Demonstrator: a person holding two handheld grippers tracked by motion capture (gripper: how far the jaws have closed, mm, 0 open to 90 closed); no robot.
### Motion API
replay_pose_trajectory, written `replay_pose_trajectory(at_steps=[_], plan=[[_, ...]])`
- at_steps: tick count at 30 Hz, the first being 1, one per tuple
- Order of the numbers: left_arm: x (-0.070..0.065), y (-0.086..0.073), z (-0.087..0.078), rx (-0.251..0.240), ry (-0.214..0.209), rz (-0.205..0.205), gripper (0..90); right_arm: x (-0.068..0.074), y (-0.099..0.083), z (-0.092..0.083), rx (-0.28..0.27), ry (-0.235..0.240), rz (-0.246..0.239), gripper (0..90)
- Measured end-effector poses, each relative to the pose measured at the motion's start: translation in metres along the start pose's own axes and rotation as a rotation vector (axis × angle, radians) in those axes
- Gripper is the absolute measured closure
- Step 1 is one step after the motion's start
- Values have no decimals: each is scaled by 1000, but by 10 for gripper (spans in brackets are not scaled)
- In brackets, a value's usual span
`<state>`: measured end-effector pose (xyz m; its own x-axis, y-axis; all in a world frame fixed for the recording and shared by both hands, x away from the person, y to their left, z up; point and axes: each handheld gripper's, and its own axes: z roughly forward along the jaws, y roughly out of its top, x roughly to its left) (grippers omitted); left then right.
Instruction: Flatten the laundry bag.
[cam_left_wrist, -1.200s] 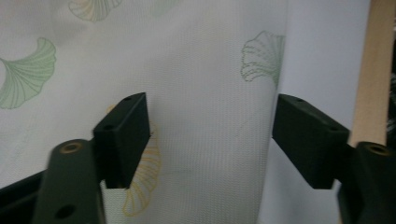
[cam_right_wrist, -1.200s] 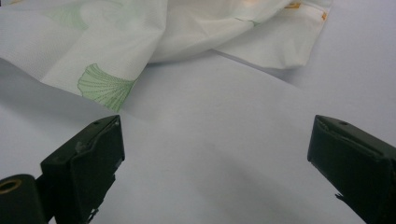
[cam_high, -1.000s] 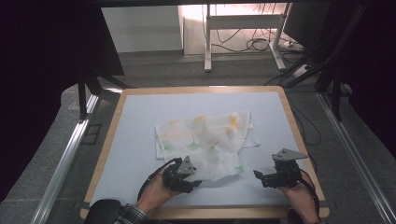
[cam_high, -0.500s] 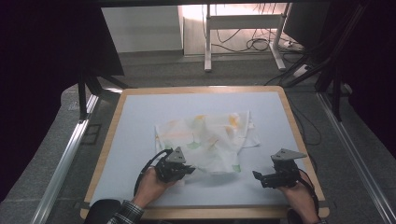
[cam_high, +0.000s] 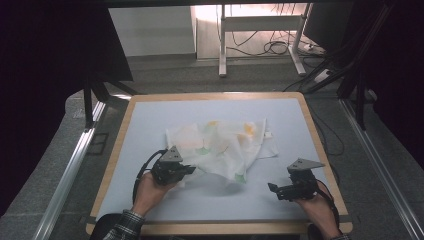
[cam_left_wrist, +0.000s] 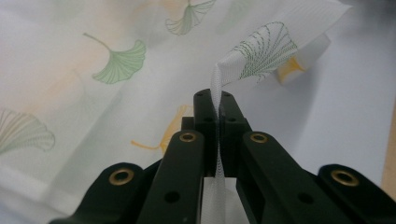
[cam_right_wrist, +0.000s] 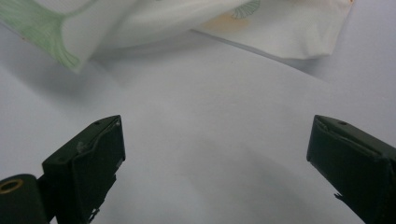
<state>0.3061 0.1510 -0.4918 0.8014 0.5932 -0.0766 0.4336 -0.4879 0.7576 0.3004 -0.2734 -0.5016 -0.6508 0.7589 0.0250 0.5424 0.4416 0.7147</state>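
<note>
High view: left tongs (cam_high: 187, 170) pinch the cloth (cam_high: 225, 145); right tongs (cam_high: 272, 188) gape nearby.

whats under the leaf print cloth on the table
The cloth lies crumpled on the pale table top, which shows bare all round it. Its folds cover whatever is beneath. The left claw pinches one edge, lifting it slightly.

Dim room, bright glare at back; close jaws slightly soft.
</note>
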Motion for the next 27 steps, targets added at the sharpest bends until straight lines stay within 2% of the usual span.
replay_pose_trajectory(at_steps=[6, 10, 15, 19, 26, 27], plan=[[12, -6, -12, -11, 34, -31, 887, 2, 2, 1, -10, 19, 10, 27], [20, -11, -19, -10, 61, -44, 887, 6, 6, 4, -16, 54, 14, 22], [29, -18, -25, 1, 85, -63, 886, 12, 12, 12, 4, 101, 36, 20], [35, -23, -28, 3, 97, -77, 885, 16, 15, 14, 12, 111, 44, 27], [46, -32, -33, 9, 114, -108, 885, 28, 23, 20, 15, 141, 17, 86], [47, -33, -33, 12, 117, -110, 885, 32, 26, 22, 13, 149, 1, 109]])
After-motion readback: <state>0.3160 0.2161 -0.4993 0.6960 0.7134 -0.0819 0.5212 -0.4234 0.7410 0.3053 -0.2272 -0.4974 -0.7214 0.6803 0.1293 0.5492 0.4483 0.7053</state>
